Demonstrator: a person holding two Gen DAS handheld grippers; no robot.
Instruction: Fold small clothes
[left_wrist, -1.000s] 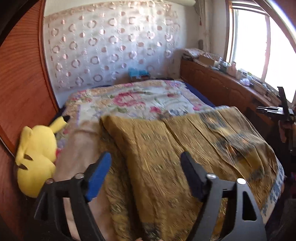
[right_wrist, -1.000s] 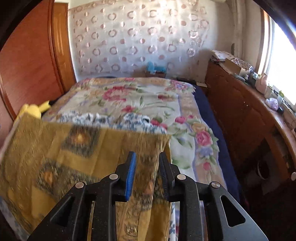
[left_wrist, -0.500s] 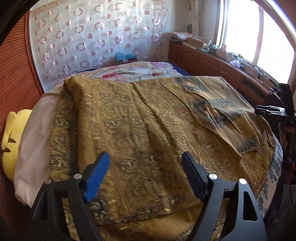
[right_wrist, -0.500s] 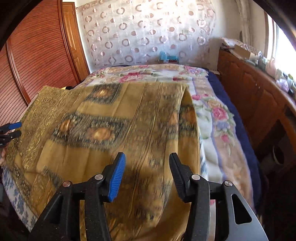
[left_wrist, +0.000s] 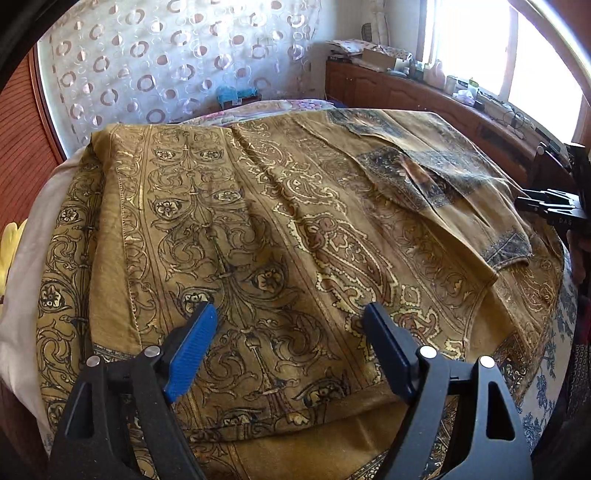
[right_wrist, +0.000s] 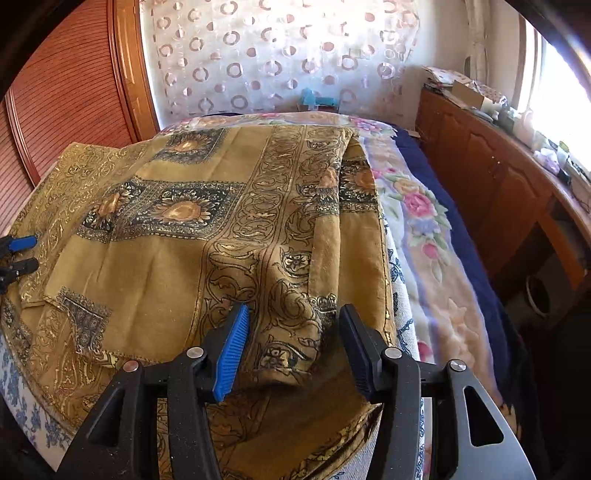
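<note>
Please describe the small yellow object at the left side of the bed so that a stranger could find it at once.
Start from the bed, covered by the gold patterned garment. Go to its left edge, where a pale cloth hangs beside the reddish wooden wall. There a yellow soft object peeks out, the only plain bright yellow thing; most of it is hidden.

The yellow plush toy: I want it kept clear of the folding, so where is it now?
In the left wrist view, the yellow plush toy peeks in at the far left edge, beside the white pillow under the gold patterned cloth.
</note>
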